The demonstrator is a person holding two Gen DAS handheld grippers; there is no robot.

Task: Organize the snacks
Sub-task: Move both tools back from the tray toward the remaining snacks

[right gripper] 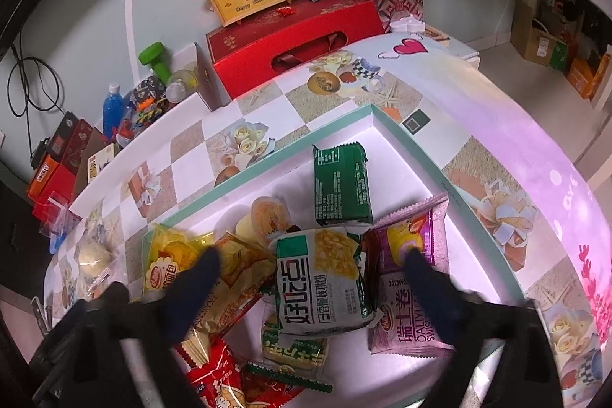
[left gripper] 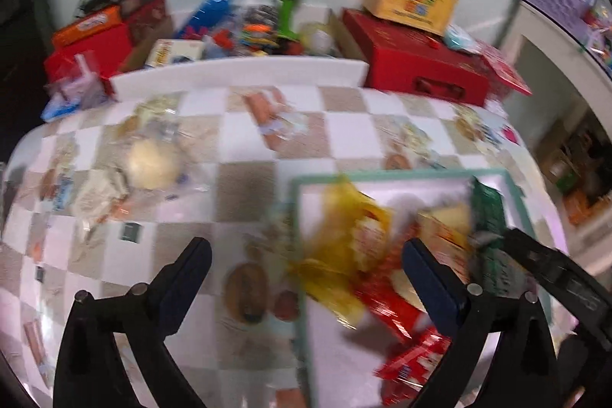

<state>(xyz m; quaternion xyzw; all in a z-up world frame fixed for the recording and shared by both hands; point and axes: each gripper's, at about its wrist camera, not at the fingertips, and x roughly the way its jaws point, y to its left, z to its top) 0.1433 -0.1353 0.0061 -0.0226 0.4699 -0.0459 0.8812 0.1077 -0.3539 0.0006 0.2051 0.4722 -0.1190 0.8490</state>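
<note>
With both the left gripper and right gripper spread wide and empty, you are risking shoving packets over the tray rim when reaching in.

The right hand-held gripper hangs wide open over a teal-rimmed tray of snack packets. A white-and-green packet lies between its fingers, untouched, a purple packet to its right.

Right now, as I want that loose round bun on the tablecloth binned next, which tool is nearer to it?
Left. The left tool hangs over the tablecloth beside the round bun; the right tool hangs over the tray, farther off.
</note>
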